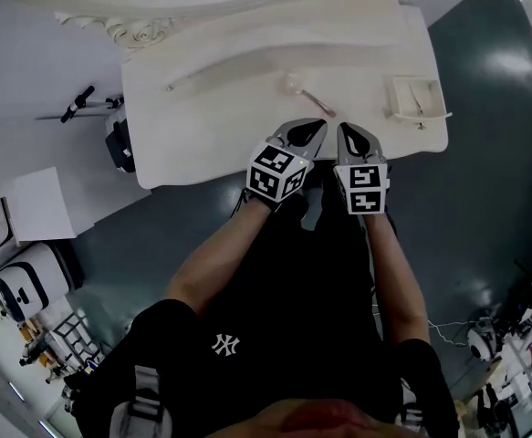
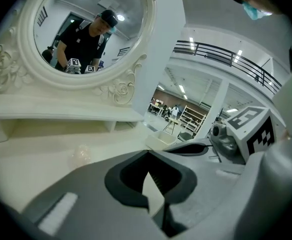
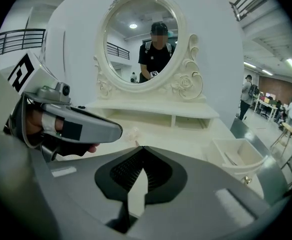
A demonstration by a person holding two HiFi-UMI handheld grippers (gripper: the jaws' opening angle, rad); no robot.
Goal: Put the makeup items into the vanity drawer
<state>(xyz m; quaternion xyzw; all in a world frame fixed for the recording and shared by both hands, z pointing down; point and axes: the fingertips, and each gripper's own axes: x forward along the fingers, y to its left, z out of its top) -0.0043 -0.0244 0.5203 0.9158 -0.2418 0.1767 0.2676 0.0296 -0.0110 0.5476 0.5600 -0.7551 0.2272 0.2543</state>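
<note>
On the white vanity top [image 1: 211,126] lie a long thin stick [image 1: 191,78] at the left and a pink-handled item with a clear head [image 1: 307,93] in the middle. A small white drawer [image 1: 415,98] stands open at the right end with a thin item lying in it. My left gripper [image 1: 315,126] and right gripper [image 1: 348,129] hover side by side over the front edge, just short of the pink-handled item. Both are shut and hold nothing. The clear-headed item [image 2: 79,154] shows ahead of the left gripper [image 2: 147,152]. From the right gripper [image 3: 142,147] I see the drawer [image 3: 236,157] at the right.
An oval mirror in a carved white frame [image 3: 144,91] rises behind a low shelf [image 3: 156,109] at the back of the vanity. On the floor to the left are a black-handled stand [image 1: 81,103] and white cases [image 1: 24,281]. The person stands at the vanity's front edge.
</note>
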